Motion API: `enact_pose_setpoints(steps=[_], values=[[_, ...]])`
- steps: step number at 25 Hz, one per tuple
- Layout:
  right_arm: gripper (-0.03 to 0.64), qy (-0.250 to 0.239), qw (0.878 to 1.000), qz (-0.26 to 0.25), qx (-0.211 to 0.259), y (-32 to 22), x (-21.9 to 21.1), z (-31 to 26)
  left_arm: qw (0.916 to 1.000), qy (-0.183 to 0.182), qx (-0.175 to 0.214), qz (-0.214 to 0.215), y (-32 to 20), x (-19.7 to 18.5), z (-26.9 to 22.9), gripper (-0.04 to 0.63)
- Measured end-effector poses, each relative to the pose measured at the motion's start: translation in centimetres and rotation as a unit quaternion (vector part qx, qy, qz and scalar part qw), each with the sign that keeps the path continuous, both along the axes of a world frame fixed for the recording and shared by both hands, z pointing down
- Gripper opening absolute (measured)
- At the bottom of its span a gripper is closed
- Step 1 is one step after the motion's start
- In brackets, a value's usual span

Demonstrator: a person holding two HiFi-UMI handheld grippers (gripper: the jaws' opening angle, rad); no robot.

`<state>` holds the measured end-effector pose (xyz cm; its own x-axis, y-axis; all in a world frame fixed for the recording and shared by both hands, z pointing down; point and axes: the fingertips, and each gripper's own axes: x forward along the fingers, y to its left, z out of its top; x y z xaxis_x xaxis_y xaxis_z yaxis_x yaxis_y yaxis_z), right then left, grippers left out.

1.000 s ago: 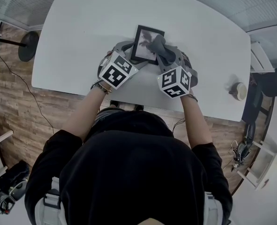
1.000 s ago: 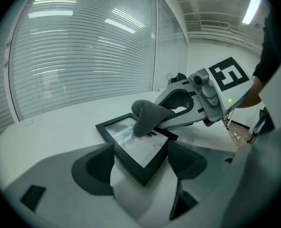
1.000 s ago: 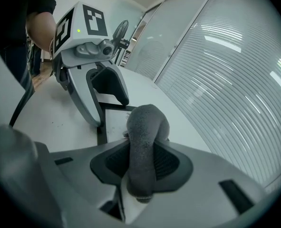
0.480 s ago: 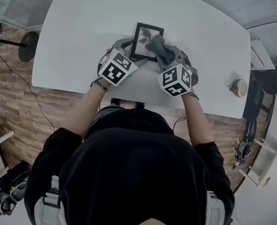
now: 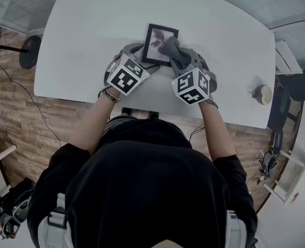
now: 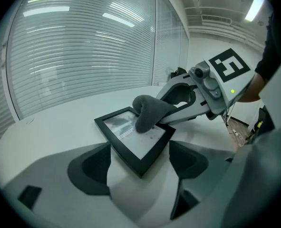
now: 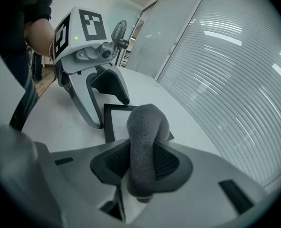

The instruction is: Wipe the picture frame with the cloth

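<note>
A black picture frame (image 5: 159, 35) lies flat on the white table (image 5: 90, 30). Its glass shows smudges in the left gripper view, where the picture frame (image 6: 130, 139) sits just ahead of the jaws. My left gripper (image 5: 138, 56) is open, its jaws straddling the frame's near corner with a gap on each side. My right gripper (image 5: 181, 58) is shut on a grey cloth (image 5: 169, 47). The cloth (image 6: 150, 112) presses down on the glass near the frame's right side. In the right gripper view the cloth (image 7: 144, 146) stands pinched between the pads, hiding part of the frame (image 7: 112, 122).
A small cup (image 5: 263, 93) stands near the table's right edge. A round black stand base (image 5: 28, 50) is on the wooden floor to the left. The table's near edge runs just under both hands. Window blinds (image 6: 83, 46) lie beyond the table.
The cloth has slid a little towards the frame's middle with the right gripper. The left gripper stays at the frame's near corner. The whole scene sits slightly higher in the head view.
</note>
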<state>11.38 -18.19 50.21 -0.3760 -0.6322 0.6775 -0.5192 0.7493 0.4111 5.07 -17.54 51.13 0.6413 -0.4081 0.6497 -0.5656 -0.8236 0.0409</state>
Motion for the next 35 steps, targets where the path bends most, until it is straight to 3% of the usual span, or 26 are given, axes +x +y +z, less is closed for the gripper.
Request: enact_pose_setpoints(steps=[6,24,35], values=[[0.114,0.003,1.000,-0.004,0.002,0.0,-0.2,0.0,0.9995,-0.032,-0.007,0.001,-0.1,-0.1,0.6,0.380],[0.114,0.033,0.999,-0.018,-0.014,0.0,-0.2,0.4,0.9992,-0.035,-0.020,-0.001,-0.1,0.1,1.0,0.379],[0.124,-0.011,1.000,0.005,-0.005,-2.2,0.5,-2.0,0.9992,-0.035,-0.019,-0.001,-0.1,0.4,1.0,0.379]])
